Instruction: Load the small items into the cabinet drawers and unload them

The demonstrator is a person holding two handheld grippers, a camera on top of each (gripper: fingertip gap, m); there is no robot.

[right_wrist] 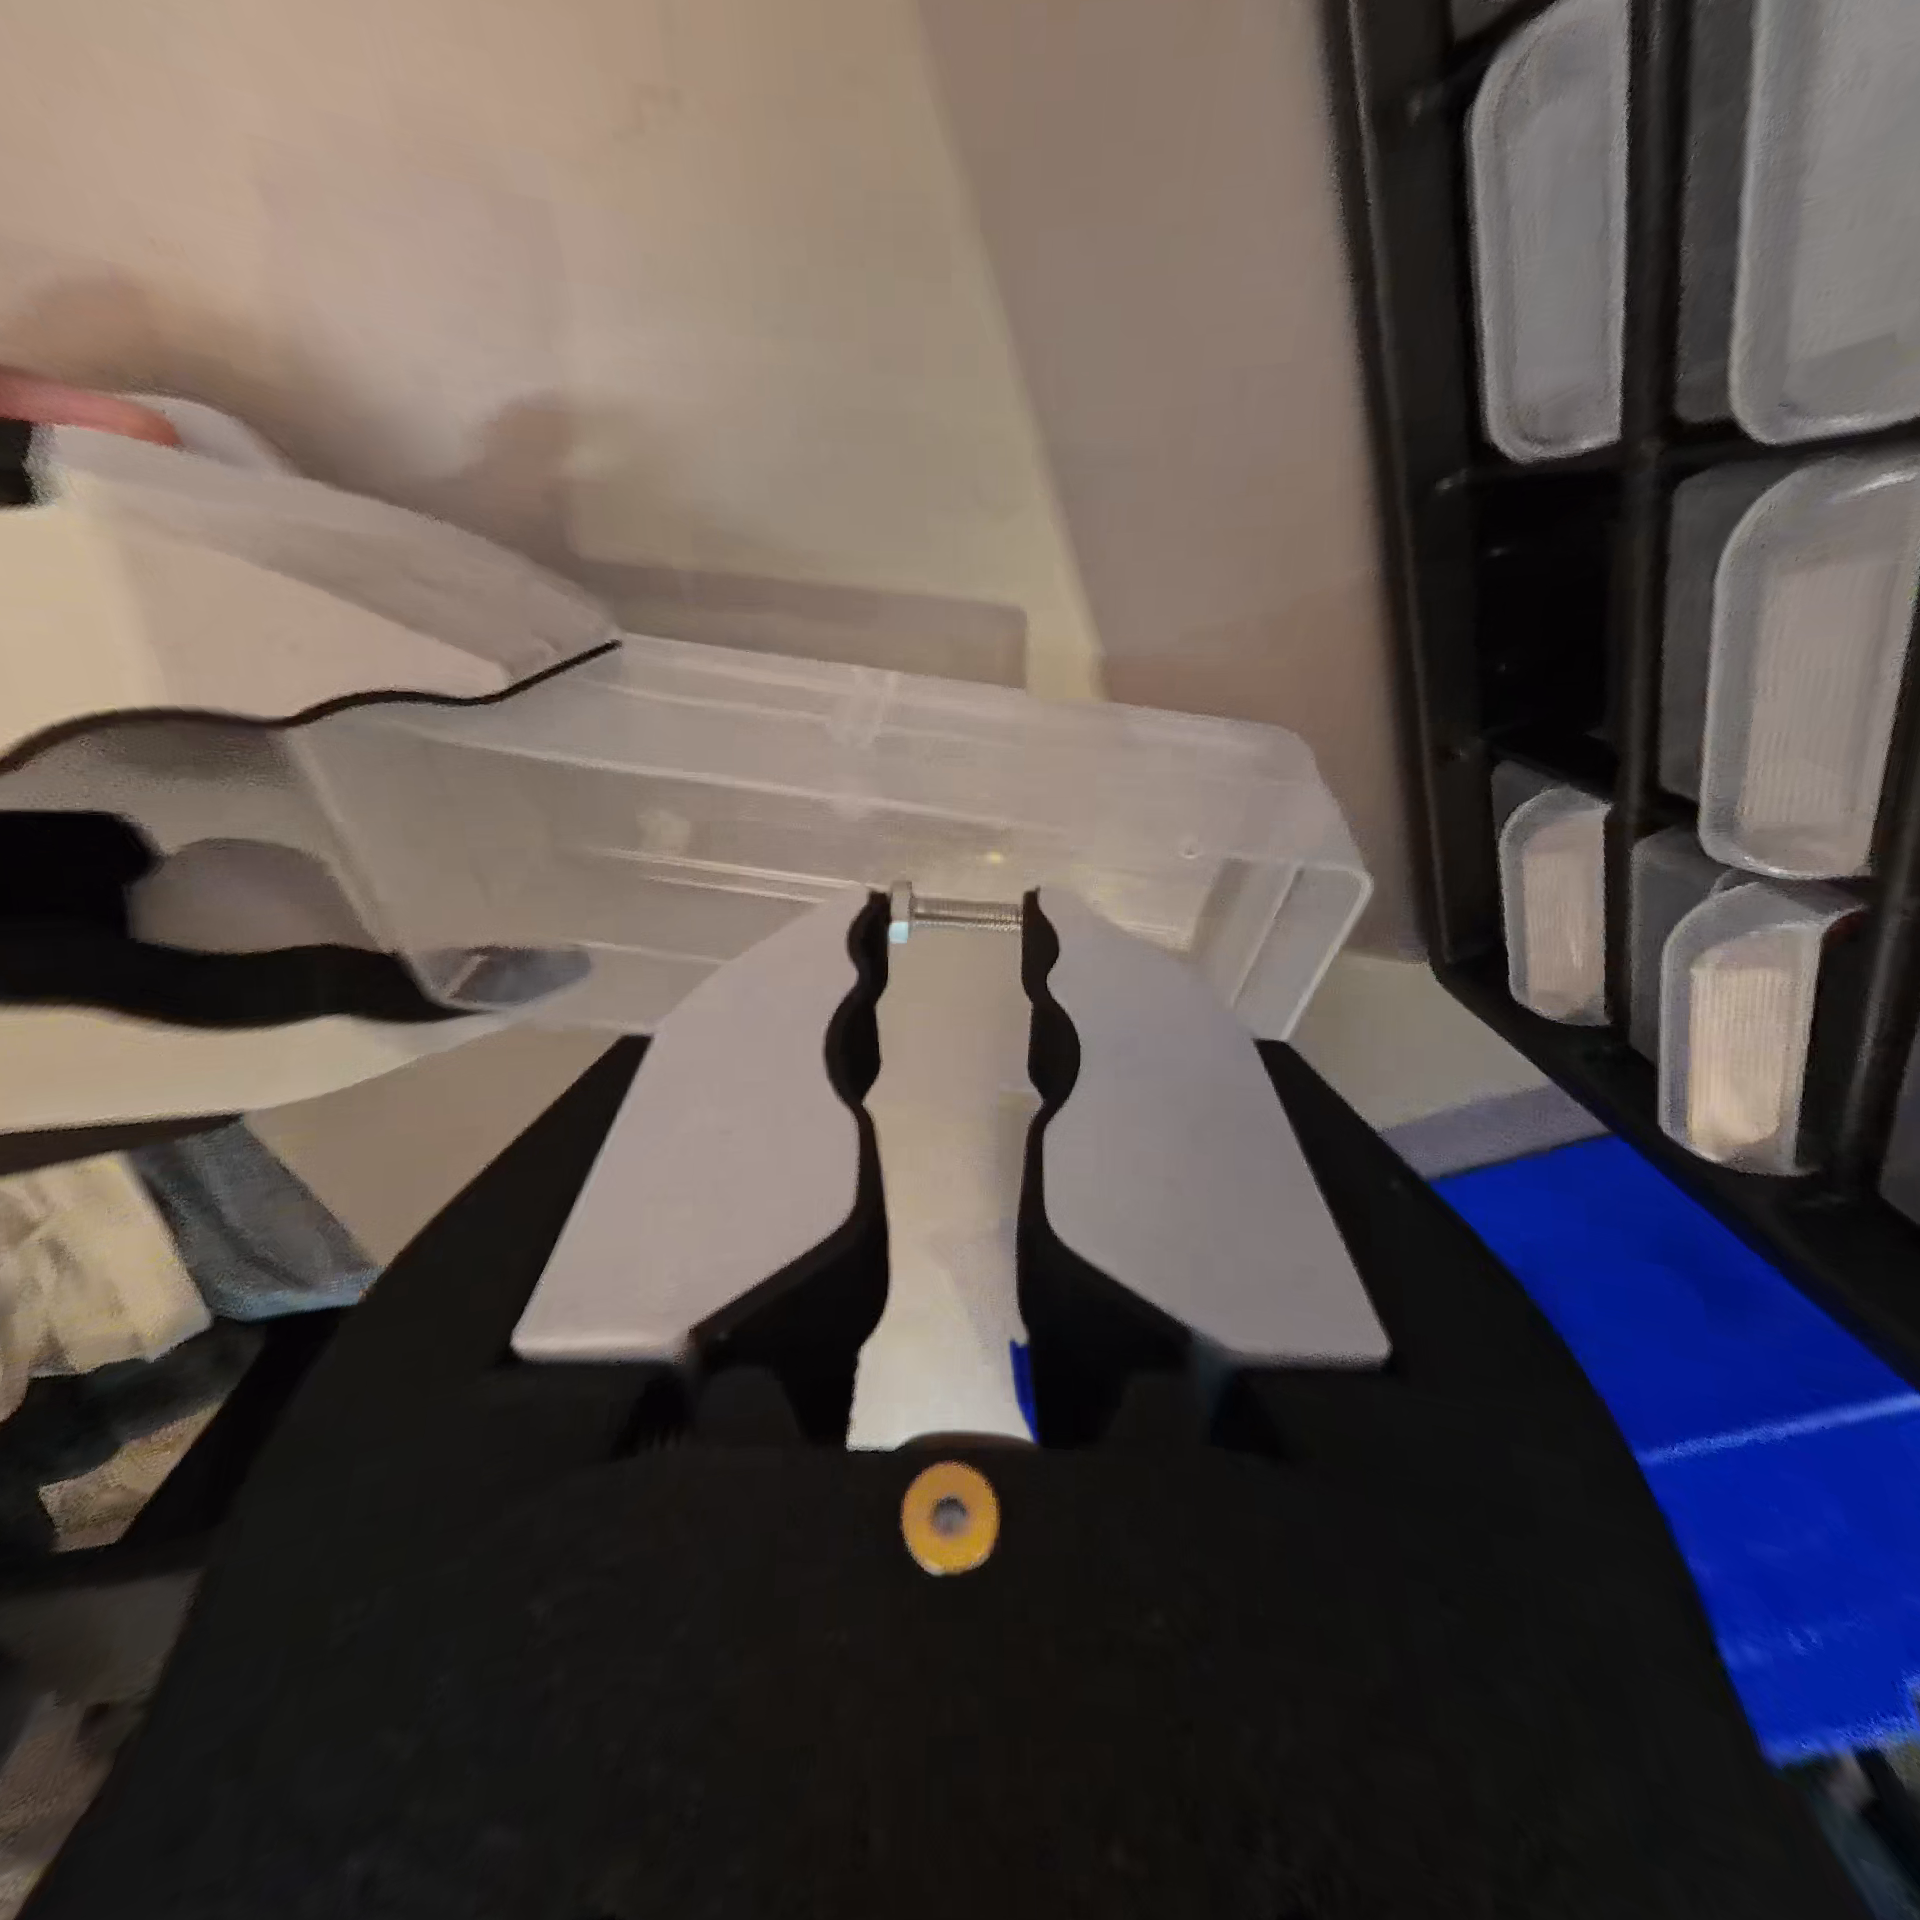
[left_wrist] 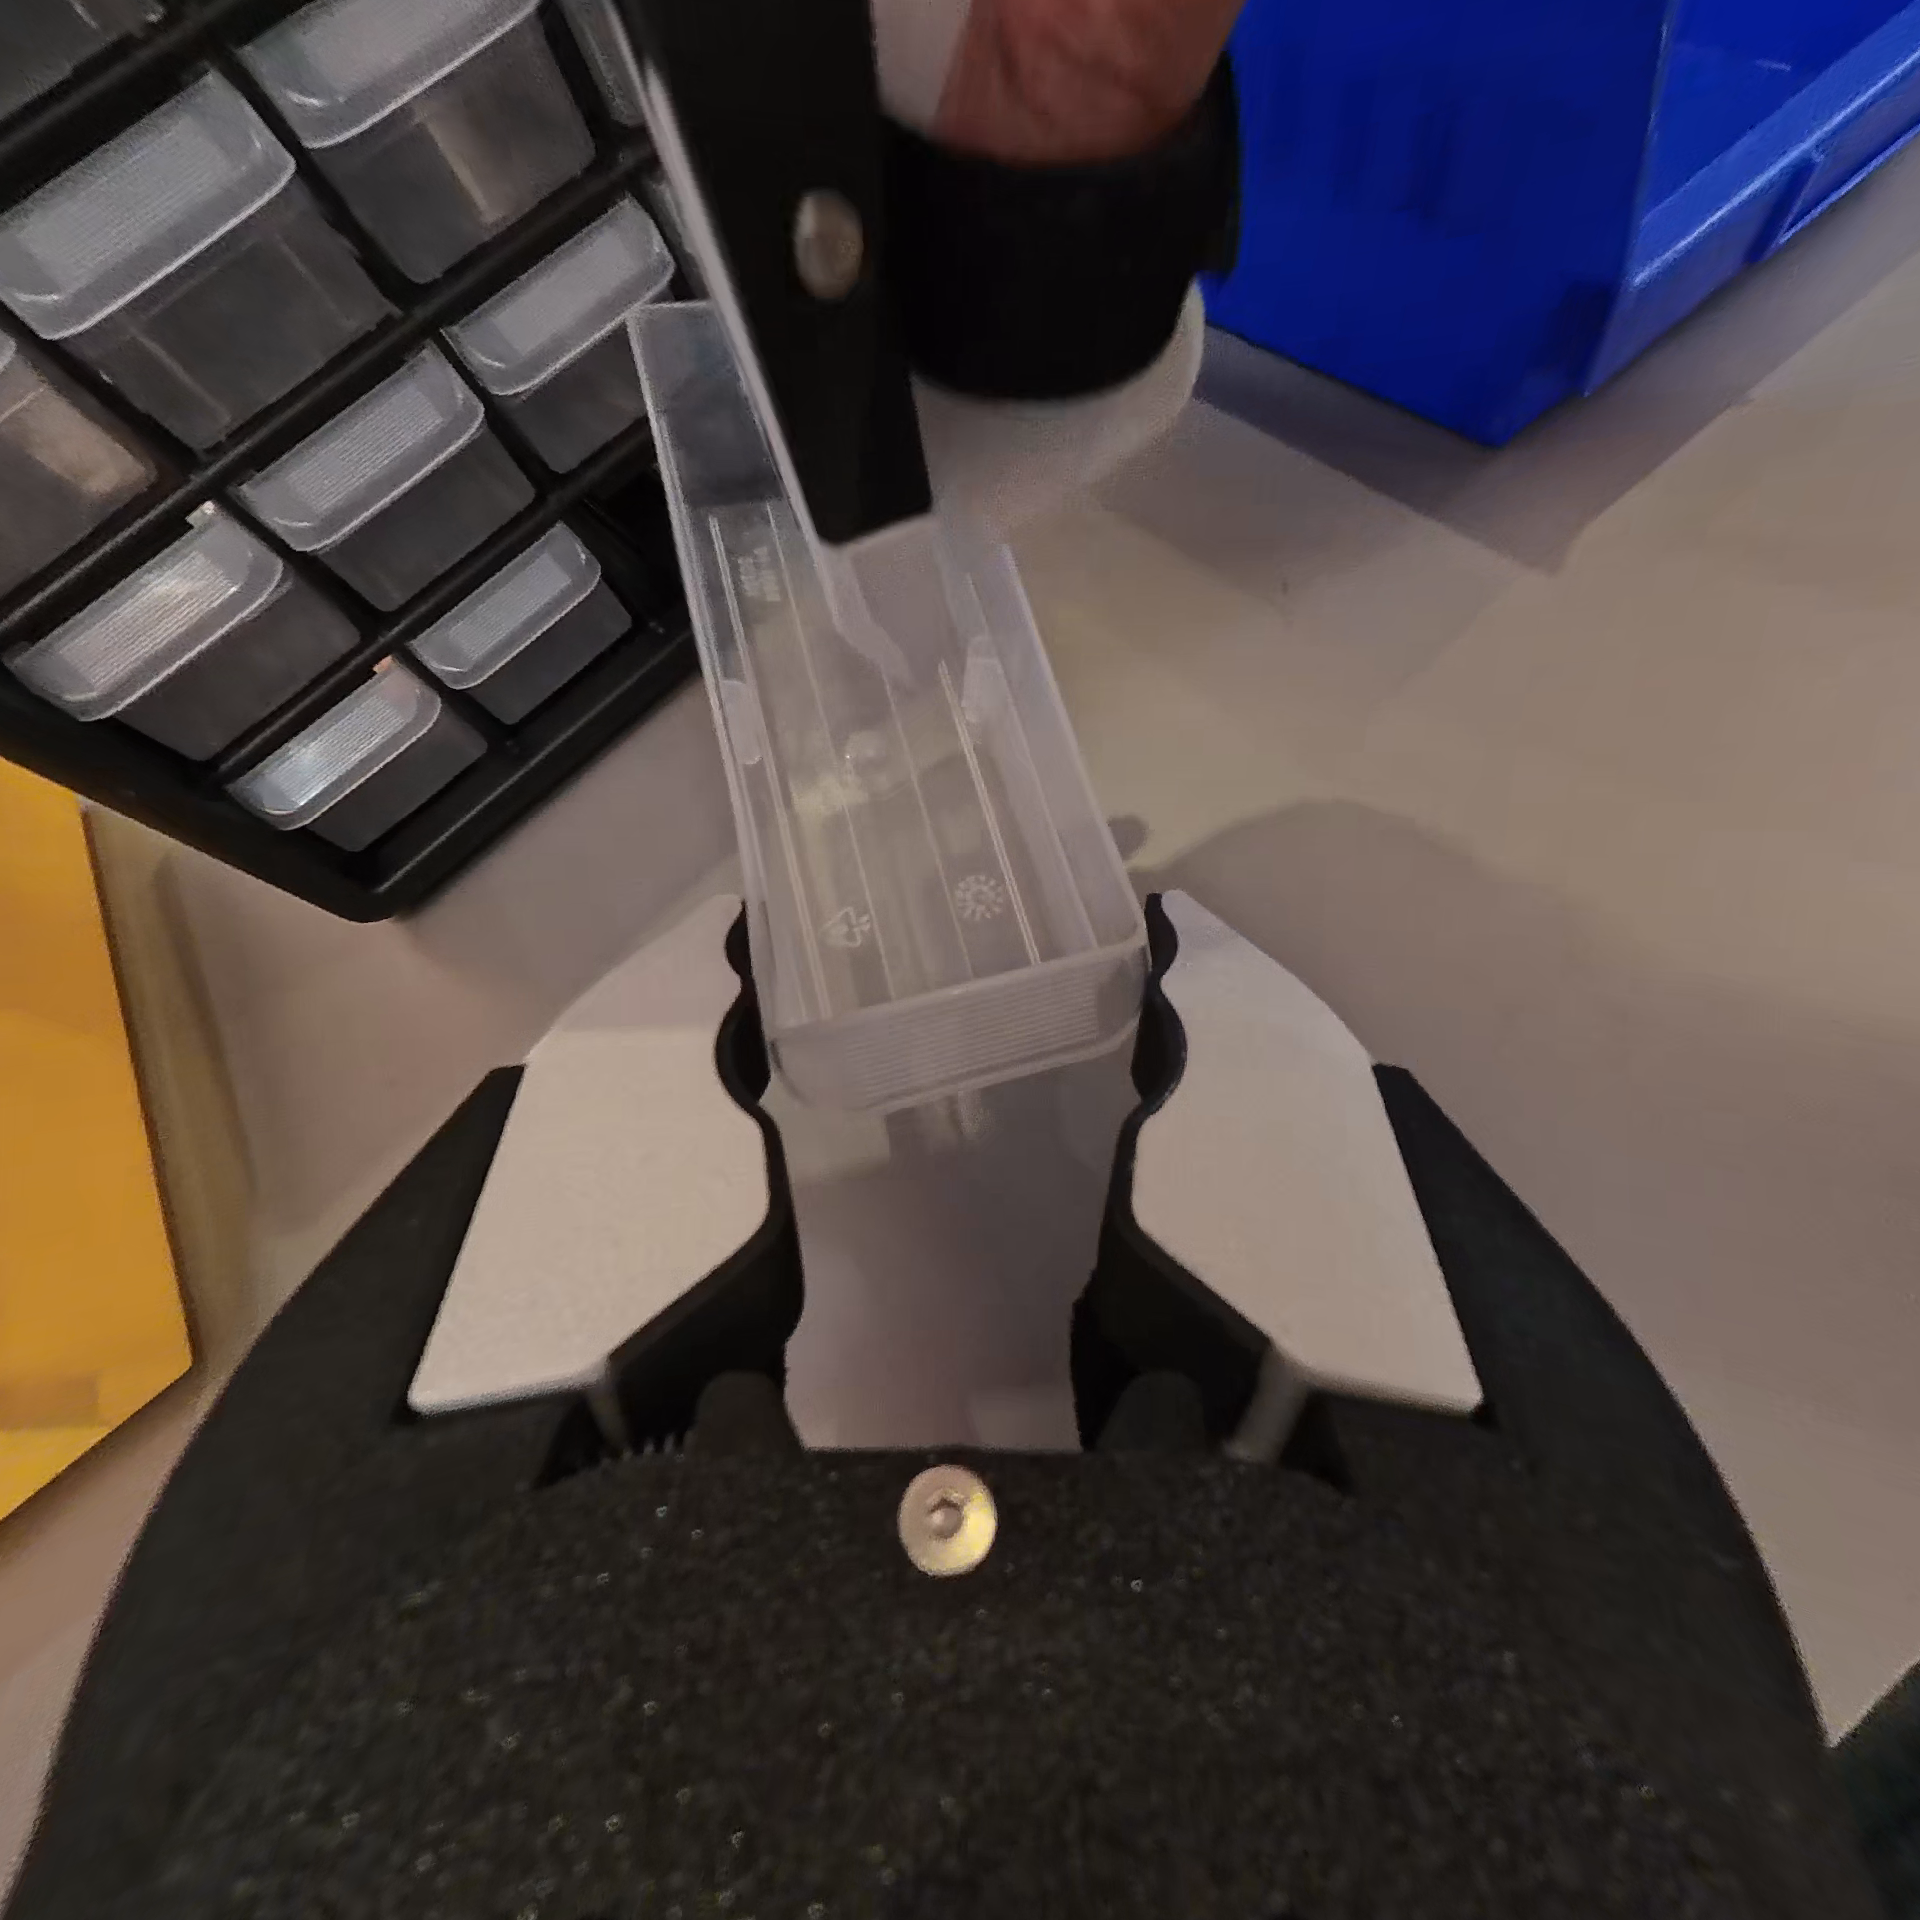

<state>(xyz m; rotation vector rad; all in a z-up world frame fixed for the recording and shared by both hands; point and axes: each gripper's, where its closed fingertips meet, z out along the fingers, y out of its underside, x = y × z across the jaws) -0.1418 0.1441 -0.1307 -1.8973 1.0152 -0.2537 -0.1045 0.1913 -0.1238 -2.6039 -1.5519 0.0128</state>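
L gripper (left_wrist: 948,997) clamped, R gripper (right_wrist: 956,920) pinching

A: Any writing showing?
B: Clear drawer (left_wrist: 914,821) is carrying moulded marks on its floor: a triangle sign, a dial-shaped stamp, tiny raised characters too blurred to read.
A: Elsewhere?
B: Nothing showing.

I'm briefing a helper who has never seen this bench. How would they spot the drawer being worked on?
Start at the black cabinet of small clear drawers on the table. Beside it, one drawer is pulled fully out and gripped at its front by the left gripper. It alone is outside the frame, and the right gripper holds a small bolt against it.
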